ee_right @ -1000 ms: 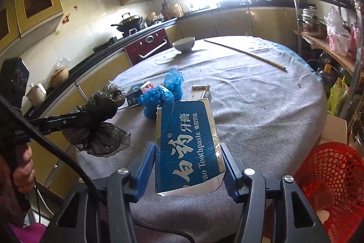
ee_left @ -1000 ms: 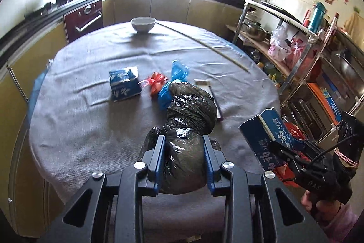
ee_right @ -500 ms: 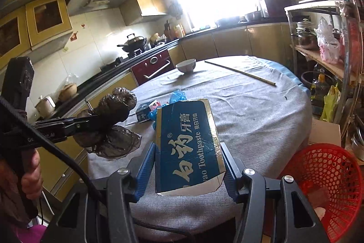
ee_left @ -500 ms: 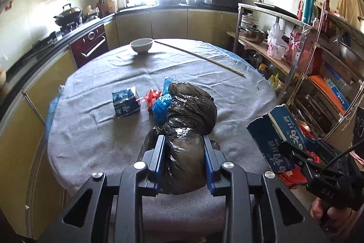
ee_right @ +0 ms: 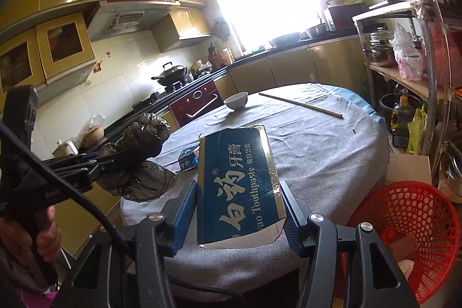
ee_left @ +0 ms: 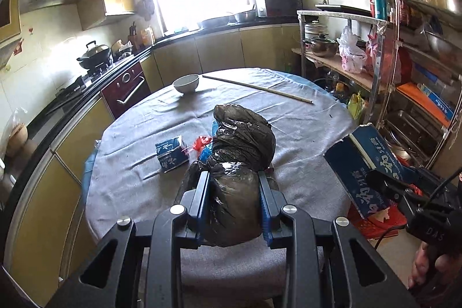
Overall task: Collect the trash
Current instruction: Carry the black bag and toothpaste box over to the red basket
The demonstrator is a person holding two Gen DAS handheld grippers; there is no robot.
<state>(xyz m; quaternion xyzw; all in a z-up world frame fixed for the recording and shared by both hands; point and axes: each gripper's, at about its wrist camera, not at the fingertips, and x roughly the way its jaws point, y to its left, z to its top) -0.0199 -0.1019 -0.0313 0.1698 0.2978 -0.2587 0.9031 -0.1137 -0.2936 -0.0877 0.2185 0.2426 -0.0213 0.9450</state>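
Note:
My left gripper (ee_left: 233,186) is shut on a crumpled black plastic bag (ee_left: 241,146) and holds it in the air over the near edge of the round table; it also shows in the right wrist view (ee_right: 138,155). My right gripper (ee_right: 238,192) is shut on a flattened blue toothpaste box (ee_right: 239,181), also seen in the left wrist view (ee_left: 369,166), held off the table's near right side. A small blue carton (ee_left: 171,153), a red wrapper (ee_left: 200,142) and blue plastic scraps (ee_left: 205,153) lie on the grey tablecloth (ee_left: 144,134).
A red mesh basket (ee_right: 410,233) stands on the floor at the right of the table. A white bowl (ee_left: 186,83) and a long thin stick (ee_left: 257,88) lie at the table's far side. A metal shelf rack (ee_left: 384,71) stands at the right, kitchen counters behind.
Both grippers have pulled back and risen from the table with their loads still held. The table's trash now looks farther away and the red basket shows more fully in the right wrist view.

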